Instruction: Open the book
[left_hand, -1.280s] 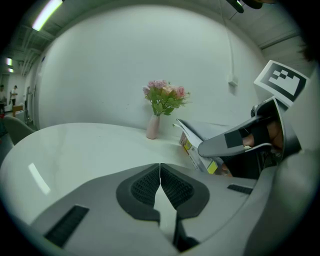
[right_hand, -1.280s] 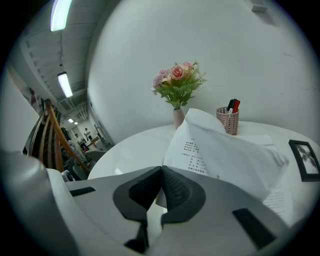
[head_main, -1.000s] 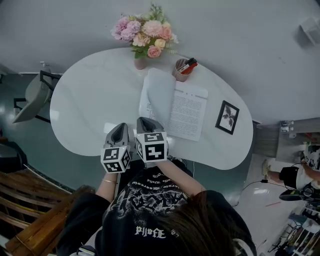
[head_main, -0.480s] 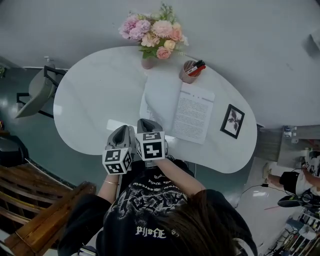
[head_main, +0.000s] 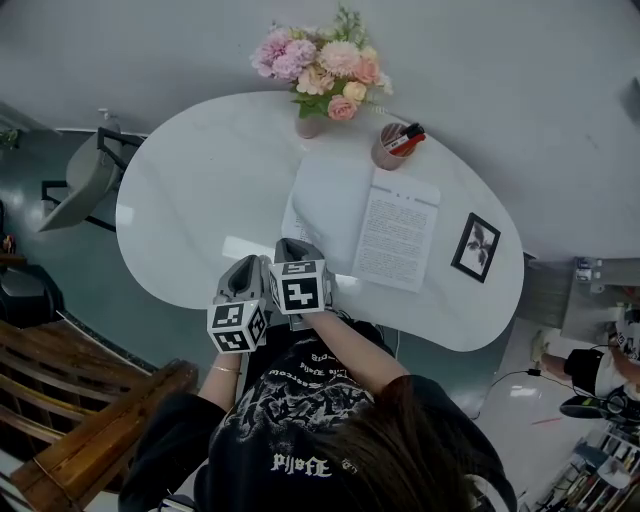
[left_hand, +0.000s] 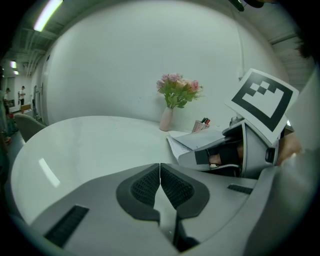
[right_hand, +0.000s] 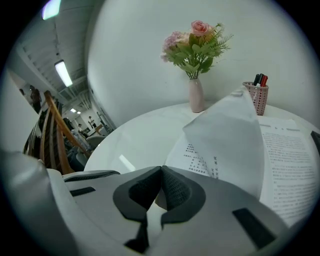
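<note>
Your left gripper (left_hand: 160, 169) and right gripper (right_hand: 161, 171) both clenched on nothing, at the near edge of the table (head_main: 180, 200), book (head_main: 398, 235) lying open toward its far edge.

Glossy, smooth table (head_main: 190, 190); matt paper book (head_main: 398, 240); varnished wooden slats (head_main: 45, 365).

White glossy table (head_main: 190, 190), rounded bean-shaped top. On it: open book (head_main: 398, 235) approx mid-table, printed pages up, one leaf on the vase side arched up off the rest. Pink vase (head_main: 309, 126) w/ flowers (head_main: 320, 68) stands upright at the far edge. Pink pen cup (head_main: 386, 155) w/ pens sits just beside the book's far corner. Black-framed picture (head_main: 476, 247) lies flat near the book's other side, not touching it.
</note>
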